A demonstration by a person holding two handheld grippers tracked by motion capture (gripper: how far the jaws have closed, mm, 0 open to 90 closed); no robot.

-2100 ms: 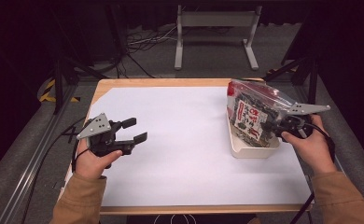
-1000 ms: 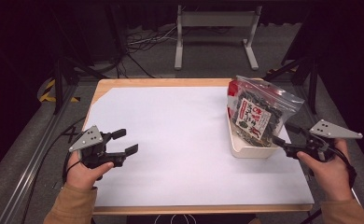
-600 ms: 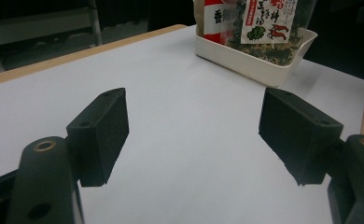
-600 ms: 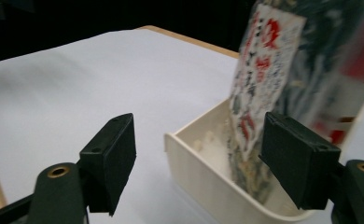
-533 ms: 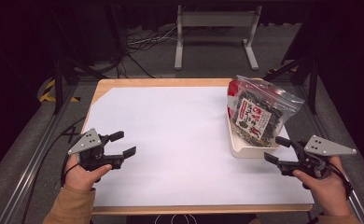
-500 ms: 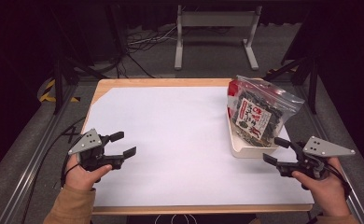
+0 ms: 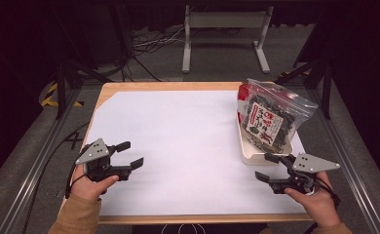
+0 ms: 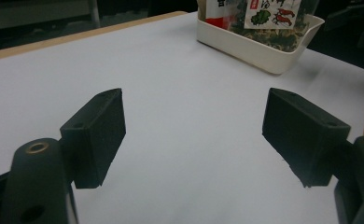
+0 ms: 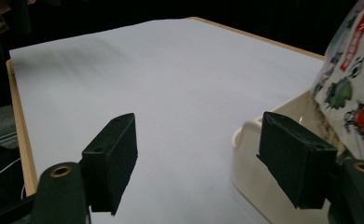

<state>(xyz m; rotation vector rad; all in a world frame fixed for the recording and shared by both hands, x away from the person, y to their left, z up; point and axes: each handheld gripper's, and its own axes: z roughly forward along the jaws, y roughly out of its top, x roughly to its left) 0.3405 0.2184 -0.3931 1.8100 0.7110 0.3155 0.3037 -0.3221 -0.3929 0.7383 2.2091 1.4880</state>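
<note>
A clear zip bag of dark dried food with a red and white label (image 7: 270, 118) stands upright in a cream tray (image 7: 254, 152) at the table's right side. The same bag (image 8: 259, 14) and tray (image 8: 259, 49) appear far off in the left gripper view; the bag (image 9: 357, 93) and tray (image 9: 259, 172) lie close on the right in the right gripper view. My left gripper (image 7: 129, 154) stands open over the white sheet near the front left, holding nothing. My right gripper (image 7: 268, 166) is open just in front of the tray, its jaws empty.
A white sheet (image 7: 178, 141) covers the wooden table (image 7: 168, 86). Metal rails run along both sides of the table. A white metal stand (image 7: 222, 29) and cables lie on the floor beyond the far edge.
My right gripper let go of the bag, drew back toward the front edge and now sits open before the tray. My left gripper drifted back toward the front left.
</note>
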